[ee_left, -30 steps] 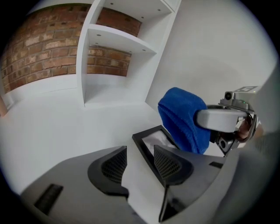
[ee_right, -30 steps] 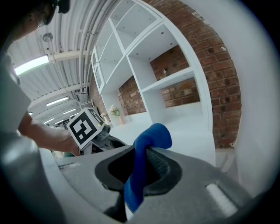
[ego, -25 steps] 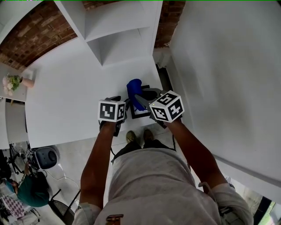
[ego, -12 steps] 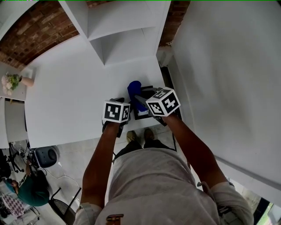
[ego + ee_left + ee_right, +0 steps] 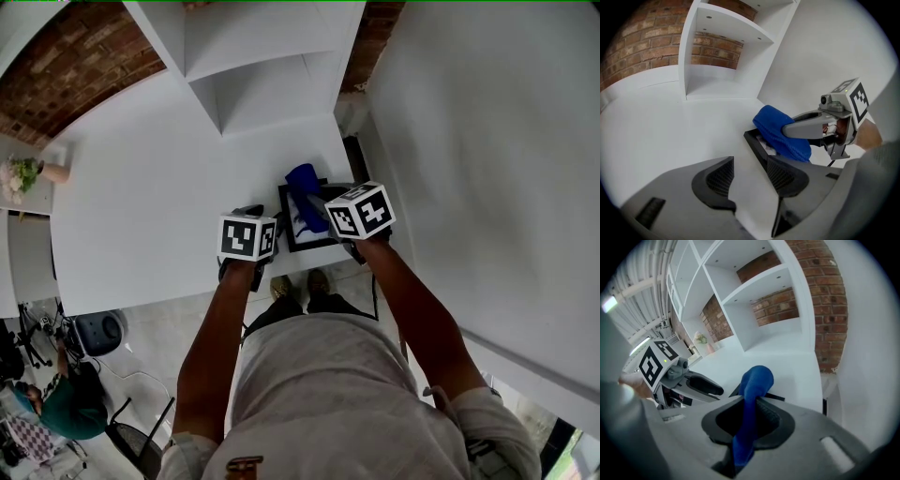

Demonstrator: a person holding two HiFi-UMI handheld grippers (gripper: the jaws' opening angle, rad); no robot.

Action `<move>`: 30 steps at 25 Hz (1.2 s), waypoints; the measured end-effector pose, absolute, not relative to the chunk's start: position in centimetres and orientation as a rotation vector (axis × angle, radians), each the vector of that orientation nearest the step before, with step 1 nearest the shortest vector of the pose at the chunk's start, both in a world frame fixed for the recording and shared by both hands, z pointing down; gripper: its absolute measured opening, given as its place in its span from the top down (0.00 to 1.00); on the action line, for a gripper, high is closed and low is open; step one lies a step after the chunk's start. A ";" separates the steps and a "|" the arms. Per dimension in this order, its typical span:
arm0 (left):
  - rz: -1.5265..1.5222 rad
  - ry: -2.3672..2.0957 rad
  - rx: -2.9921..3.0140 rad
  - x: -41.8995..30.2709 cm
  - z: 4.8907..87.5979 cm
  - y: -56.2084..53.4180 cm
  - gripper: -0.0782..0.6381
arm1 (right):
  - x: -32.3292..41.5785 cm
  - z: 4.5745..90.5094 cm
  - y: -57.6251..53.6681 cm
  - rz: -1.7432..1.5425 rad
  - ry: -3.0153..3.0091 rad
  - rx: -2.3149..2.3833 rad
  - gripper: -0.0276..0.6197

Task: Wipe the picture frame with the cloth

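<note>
Right tool (image 5: pixel 749 416) clamped on blue cloth (image 5: pixel 757 378), cloth resting on black picture frame (image 5: pixel 284 223) at near right edge of white table (image 5: pixel 159 206), left tool (image 5: pixel 747 171) just left of frame, jaws just opening wider, only bare table between them

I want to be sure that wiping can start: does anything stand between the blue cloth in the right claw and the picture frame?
Nothing visible does. The blue cloth, pinched in the right claw, hangs directly over the black picture frame, which lies flat on the white table. No object is between them.
</note>
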State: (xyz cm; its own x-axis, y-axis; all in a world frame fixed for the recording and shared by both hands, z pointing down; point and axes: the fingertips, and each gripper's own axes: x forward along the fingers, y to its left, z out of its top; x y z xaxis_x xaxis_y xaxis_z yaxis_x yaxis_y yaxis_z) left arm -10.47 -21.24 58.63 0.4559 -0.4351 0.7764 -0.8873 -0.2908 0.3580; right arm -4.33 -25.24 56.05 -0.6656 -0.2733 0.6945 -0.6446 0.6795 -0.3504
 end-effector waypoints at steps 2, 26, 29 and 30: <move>0.708 -1.112 1.904 -10.5 58.7 -21.2 0.59 | -2.9 56.2 -25.4 0.796 -2.262 0.740 0.88; 0.707 -1.113 1.909 -10.5 58.5 -21.2 0.58 | -6.4 51.6 -21.5 1.002 -2.415 0.696 0.88; 0.705 -1.118 1.906 -10.5 58.5 -21.2 0.58 | -7.2 53.3 -20.8 1.019 -2.374 0.683 0.88; 0.706 -1.118 1.905 -10.4 58.5 -21.2 0.58 | -7.2 53.9 -20.8 1.015 -2.356 0.689 0.88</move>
State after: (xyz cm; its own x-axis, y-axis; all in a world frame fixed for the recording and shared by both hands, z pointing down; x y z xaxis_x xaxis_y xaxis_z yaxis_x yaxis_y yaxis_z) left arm -10.43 -21.16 58.48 0.4539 -0.4423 0.7735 -0.8885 -0.2899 0.3556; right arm -7.20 -20.79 53.85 -0.7577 -0.2555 0.6005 -0.6118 0.5983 -0.5174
